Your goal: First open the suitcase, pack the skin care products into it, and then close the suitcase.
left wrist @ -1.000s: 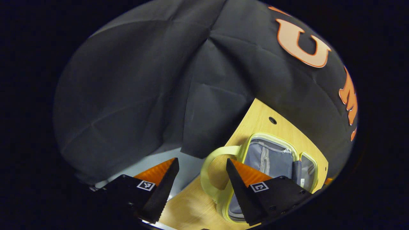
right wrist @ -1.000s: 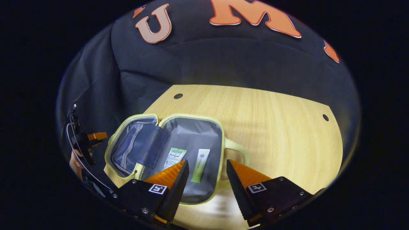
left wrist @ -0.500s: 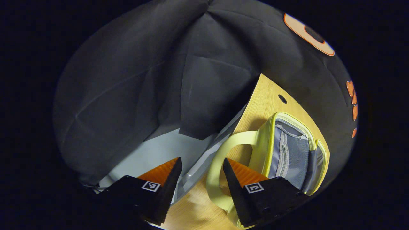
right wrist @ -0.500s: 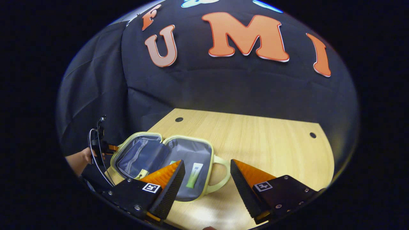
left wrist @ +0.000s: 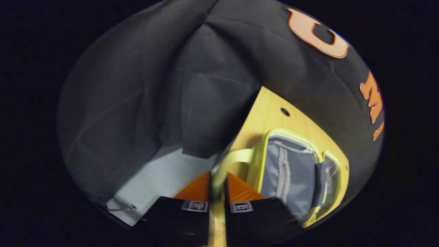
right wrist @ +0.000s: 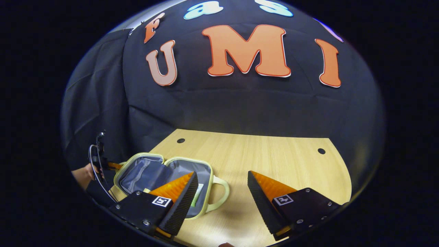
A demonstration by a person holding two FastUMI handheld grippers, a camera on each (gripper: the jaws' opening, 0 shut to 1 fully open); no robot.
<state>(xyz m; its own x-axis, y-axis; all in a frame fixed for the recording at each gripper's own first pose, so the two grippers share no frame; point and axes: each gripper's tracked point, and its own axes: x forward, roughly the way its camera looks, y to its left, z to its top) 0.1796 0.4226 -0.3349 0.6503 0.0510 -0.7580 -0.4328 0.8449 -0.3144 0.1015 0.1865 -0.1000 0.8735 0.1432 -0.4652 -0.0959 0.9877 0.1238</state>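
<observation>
Left gripper (left wrist: 216,187) is clamped on the suitcase handle (left wrist: 228,161); open suitcase (left wrist: 291,171) lies right of it; right gripper (right wrist: 222,199) is held apart.

We're looking at pretty dim, warm fisheye shots that bend hard at the edges, the left gripper view smeared with motion blur, the right gripper view sharper with a soft glare patch on the near table (right wrist: 219,219) and faint shadows.
</observation>
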